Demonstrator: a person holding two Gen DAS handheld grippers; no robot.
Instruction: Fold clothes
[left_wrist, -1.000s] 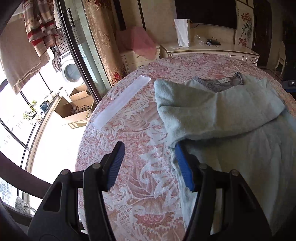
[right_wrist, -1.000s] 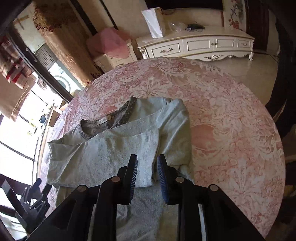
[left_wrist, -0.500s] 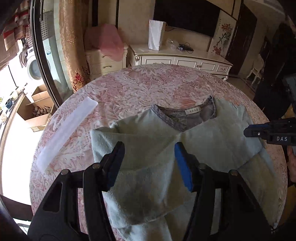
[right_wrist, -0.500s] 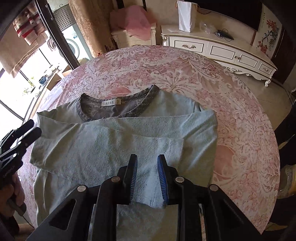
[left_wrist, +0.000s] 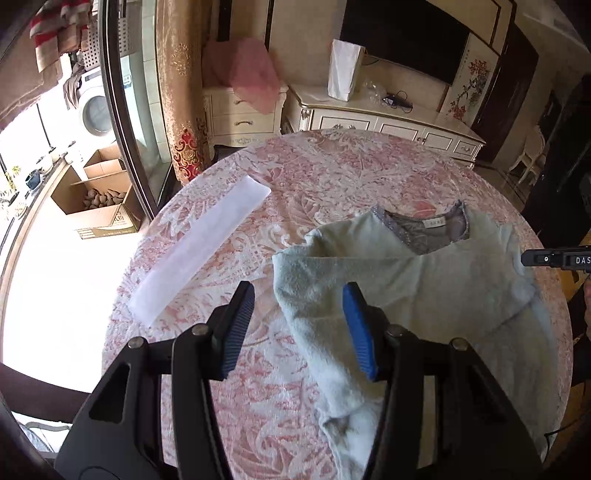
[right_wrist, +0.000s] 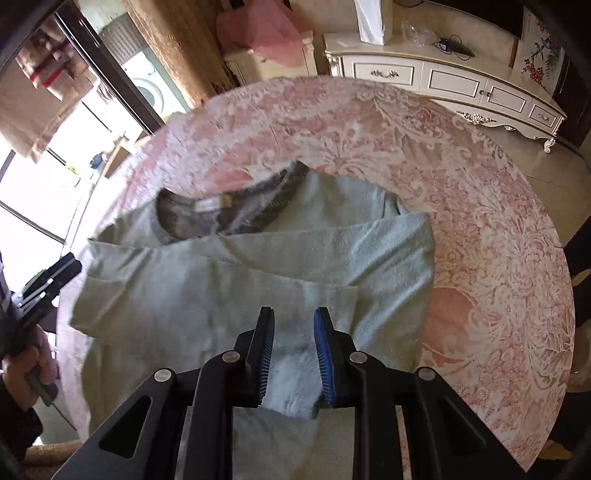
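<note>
A pale green sweater (left_wrist: 424, 295) (right_wrist: 221, 295) lies on the round table (left_wrist: 332, 177) (right_wrist: 480, 221), its grey collar (left_wrist: 424, 229) at the far side and both sleeves laid across the body. My left gripper (left_wrist: 298, 291) hovers at the sweater's left edge. One jaw is over the bare tablecloth, the other over the fabric. Its jaws are closing, and nothing is pressed between them. My right gripper (right_wrist: 293, 312) points steeply down over the cuff end of the folded sleeve (right_wrist: 258, 288). Its jaws stand narrowly apart with both ribbed pad faces bare, and the fabric looks flat beneath them.
A white strip (left_wrist: 203, 243) lies on the tablecloth left of the sweater. Beyond the table stand a cream cabinet (left_wrist: 388, 114) (right_wrist: 443, 77) with a white bag, an open cardboard box (left_wrist: 96, 199) by the glass door, and a chair (left_wrist: 528, 162).
My left gripper has moved left, from over the sweater's body to its left edge, and its jaws have narrowed a little. My right gripper has sunk slightly toward the sleeve, its gap unchanged.
</note>
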